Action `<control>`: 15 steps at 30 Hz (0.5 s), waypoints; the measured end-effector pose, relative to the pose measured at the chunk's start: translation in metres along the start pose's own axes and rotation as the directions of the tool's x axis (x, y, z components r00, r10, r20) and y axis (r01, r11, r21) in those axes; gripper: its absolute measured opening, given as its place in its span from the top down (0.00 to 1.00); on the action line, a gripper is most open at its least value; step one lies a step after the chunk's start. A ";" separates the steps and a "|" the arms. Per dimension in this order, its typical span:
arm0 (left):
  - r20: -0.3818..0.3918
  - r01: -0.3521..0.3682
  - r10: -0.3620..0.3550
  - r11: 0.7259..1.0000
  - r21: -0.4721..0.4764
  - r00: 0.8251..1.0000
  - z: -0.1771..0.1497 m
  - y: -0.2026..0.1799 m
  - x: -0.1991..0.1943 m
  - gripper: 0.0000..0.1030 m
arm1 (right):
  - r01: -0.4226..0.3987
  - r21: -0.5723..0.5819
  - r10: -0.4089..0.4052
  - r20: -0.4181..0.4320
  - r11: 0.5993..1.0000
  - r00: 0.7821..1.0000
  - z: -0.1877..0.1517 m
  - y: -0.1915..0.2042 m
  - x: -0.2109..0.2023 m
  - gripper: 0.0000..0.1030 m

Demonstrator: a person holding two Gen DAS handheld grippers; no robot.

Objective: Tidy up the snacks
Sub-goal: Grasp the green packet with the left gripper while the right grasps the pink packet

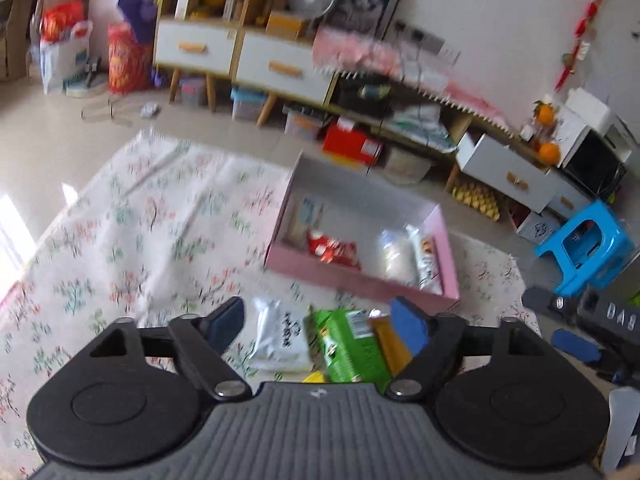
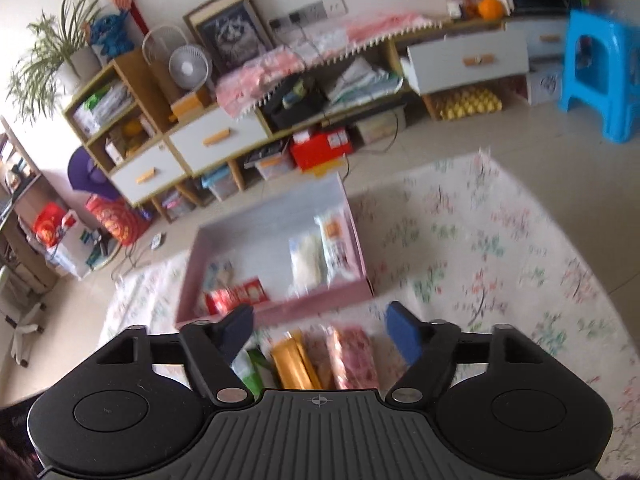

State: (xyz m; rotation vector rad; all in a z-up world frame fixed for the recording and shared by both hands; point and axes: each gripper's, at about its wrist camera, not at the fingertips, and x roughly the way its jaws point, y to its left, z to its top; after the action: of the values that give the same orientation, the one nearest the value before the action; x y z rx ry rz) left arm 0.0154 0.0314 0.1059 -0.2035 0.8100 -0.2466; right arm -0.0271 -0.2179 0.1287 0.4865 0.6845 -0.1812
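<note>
A pink box (image 1: pixel 352 278) (image 2: pixel 280 306) lies on the flowered cloth and holds a red packet (image 1: pixel 334 249) (image 2: pixel 236 294) and pale white packets (image 1: pixel 404 256) (image 2: pixel 320 254). In front of the box lies a row of loose snacks: a white packet (image 1: pixel 282 334), a green packet (image 1: pixel 348 346) (image 2: pixel 252 368), an orange packet (image 1: pixel 390 342) (image 2: pixel 294 362) and a pink packet (image 2: pixel 354 358). My left gripper (image 1: pixel 318 326) hangs open above the white and green packets, holding nothing. Over the orange and pink packets my right gripper (image 2: pixel 320 330) is open and empty too.
The flowered cloth (image 1: pixel 140 220) (image 2: pixel 500 240) covers the floor around the box. Behind it stand low cabinets with white drawers (image 1: pixel 248 60) (image 2: pixel 216 140) and a red box (image 1: pixel 352 144) (image 2: pixel 318 148). A blue stool (image 1: pixel 588 246) (image 2: pixel 600 72) stands at the right. The other gripper (image 1: pixel 592 332) shows at the right edge.
</note>
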 end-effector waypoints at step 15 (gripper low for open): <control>-0.167 -0.064 0.056 0.997 -0.045 0.984 -0.037 0.014 0.065 0.12 | 0.116 0.029 -0.115 -0.046 0.993 0.992 -0.053 -0.038 0.049 0.12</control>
State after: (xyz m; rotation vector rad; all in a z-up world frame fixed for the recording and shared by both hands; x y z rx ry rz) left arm 0.0332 0.0225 0.0331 -0.2067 0.9867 -0.1881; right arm -0.0315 -0.2259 0.0476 0.4827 0.7549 -0.2912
